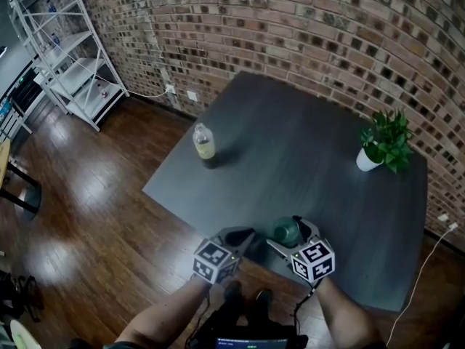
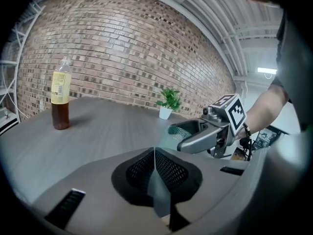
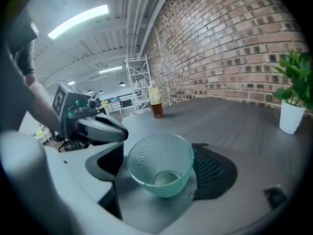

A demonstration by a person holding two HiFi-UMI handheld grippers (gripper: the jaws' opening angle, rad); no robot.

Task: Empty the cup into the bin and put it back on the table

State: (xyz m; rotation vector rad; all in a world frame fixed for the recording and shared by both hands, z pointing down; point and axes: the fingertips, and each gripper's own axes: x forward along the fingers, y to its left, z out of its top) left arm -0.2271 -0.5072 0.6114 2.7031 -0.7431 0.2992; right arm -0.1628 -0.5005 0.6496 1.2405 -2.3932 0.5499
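A pale green glass cup stands upright near the front edge of the dark grey table. In the right gripper view the cup looks empty. My right gripper is open around it, one jaw on each side, and the pads do not seem to press on it. My left gripper hovers just left of it, at the table's edge. Its mesh pads are shut together with nothing between them. From the left gripper view the cup shows inside the right gripper. No bin is in view.
A bottle of brown drink stands on the table's left part. A potted plant sits at the far right by the brick wall. A white shelf rack stands on the wooden floor at the far left. A cable hangs right of the table.
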